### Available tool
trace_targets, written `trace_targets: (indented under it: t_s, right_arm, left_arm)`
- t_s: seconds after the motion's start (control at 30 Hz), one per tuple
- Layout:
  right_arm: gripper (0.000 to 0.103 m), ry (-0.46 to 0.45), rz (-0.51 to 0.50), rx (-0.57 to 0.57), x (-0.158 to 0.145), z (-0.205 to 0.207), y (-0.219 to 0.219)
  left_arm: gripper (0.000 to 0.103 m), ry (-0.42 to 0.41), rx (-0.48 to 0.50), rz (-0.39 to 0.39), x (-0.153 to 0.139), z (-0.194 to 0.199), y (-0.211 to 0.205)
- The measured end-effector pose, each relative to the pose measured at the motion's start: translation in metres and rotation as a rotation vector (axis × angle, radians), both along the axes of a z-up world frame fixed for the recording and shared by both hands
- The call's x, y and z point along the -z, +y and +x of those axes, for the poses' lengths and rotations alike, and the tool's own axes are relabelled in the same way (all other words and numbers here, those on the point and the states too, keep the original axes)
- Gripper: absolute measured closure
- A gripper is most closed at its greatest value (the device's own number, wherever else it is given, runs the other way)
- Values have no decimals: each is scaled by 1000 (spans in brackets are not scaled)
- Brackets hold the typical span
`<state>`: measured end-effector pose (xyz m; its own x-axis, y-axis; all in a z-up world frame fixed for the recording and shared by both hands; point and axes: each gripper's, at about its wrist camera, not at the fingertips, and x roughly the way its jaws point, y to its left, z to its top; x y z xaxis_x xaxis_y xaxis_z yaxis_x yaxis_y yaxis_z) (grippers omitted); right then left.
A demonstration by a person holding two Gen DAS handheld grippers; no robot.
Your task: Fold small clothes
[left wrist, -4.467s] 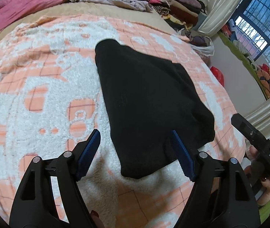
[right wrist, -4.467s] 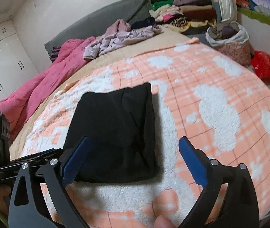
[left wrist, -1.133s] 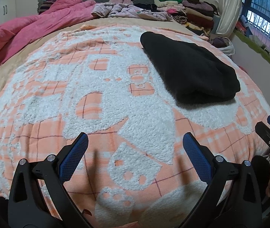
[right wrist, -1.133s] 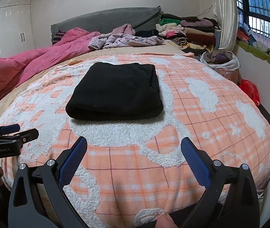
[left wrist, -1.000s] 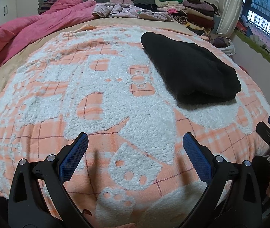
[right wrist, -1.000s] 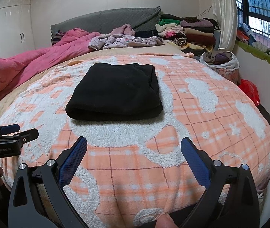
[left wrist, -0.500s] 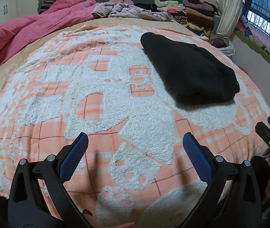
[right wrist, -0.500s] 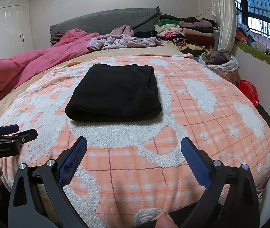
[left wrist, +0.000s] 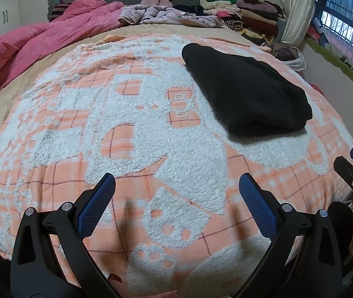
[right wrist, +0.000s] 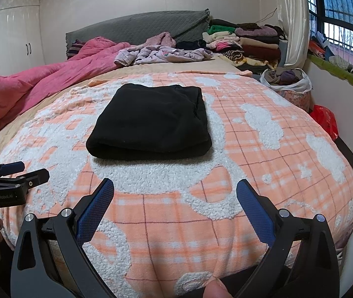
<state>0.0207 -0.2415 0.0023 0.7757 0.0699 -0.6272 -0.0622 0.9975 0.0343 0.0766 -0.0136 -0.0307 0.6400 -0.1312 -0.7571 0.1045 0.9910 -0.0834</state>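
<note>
From the left wrist view, the folded black fleece garment lies on the right part of the orange-and-white plaid fleece blanket, with wide bare blanket to its left and in front; the left gripper hangs spread wide over the near blanket edge, holding nothing. From the right wrist view, the garment sits centred ahead, well clear of the blanket's edges; the right gripper is likewise wide apart and empty, near the front edge.

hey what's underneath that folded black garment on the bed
The folded black garment lies directly on the orange and white fleece blanket. The blanket shows all around its edges. Whether anything sits beneath it or between its layers is covered and cannot be seen.
</note>
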Motion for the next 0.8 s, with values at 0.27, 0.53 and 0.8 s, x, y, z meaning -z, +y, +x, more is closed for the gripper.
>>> trace_targets:
  t_s: [0.27,0.53,0.8]
  right_arm:
    - [5,-1,3,3,0,0,0]
    - [5,-2,3,19,-1,-2,-2]
    - [5,2,18,87,0,-4,-19]
  left_arm:
    - [10,13,-1,9,1,0,0]
    - [10,25,13,7,1,-1,2]
    - [10,47,21,14,3,0,10]
